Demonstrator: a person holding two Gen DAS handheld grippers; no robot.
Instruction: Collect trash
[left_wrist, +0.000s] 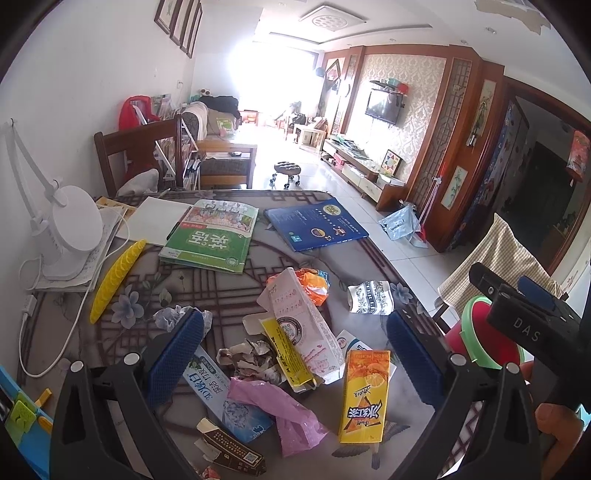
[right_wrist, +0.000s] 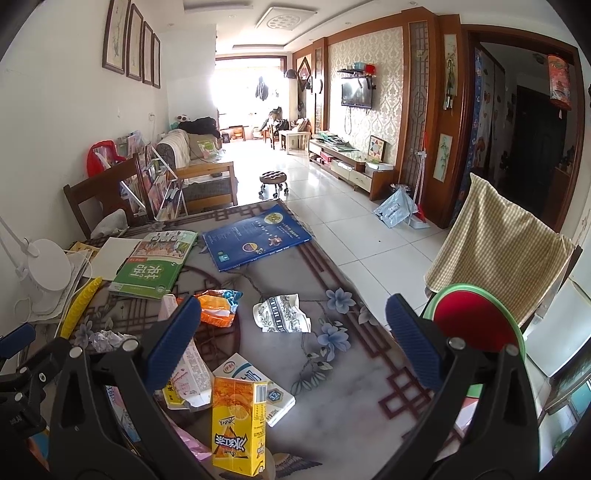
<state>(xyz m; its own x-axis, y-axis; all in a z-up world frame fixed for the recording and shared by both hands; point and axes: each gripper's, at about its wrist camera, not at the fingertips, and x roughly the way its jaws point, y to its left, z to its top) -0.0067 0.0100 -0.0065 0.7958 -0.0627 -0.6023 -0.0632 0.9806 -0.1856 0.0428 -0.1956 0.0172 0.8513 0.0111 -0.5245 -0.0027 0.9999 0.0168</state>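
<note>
Trash lies scattered on the patterned table (left_wrist: 207, 284): a yellow drink carton (left_wrist: 364, 397) (right_wrist: 239, 424), a pink-white box (left_wrist: 303, 325), a pink plastic bag (left_wrist: 284, 413), crumpled paper (left_wrist: 251, 360), an orange wrapper (left_wrist: 314, 284) (right_wrist: 218, 308), a crumpled printed wrapper (left_wrist: 369, 297) (right_wrist: 282, 314) and a blue-white box (left_wrist: 225, 398). My left gripper (left_wrist: 295, 354) is open above the pile. My right gripper (right_wrist: 291, 339) is open above the table, the yellow carton just below it. A red bin with a green rim (left_wrist: 484, 336) (right_wrist: 476, 325) stands off the table's right edge.
A green textbook (left_wrist: 214, 236), a blue book (left_wrist: 314, 225), white paper, a yellow ridged strip (left_wrist: 116, 280) and a white desk lamp (left_wrist: 70, 229) sit on the far and left table. A chair with checked cloth (right_wrist: 495, 254) stands right, a wooden chair behind.
</note>
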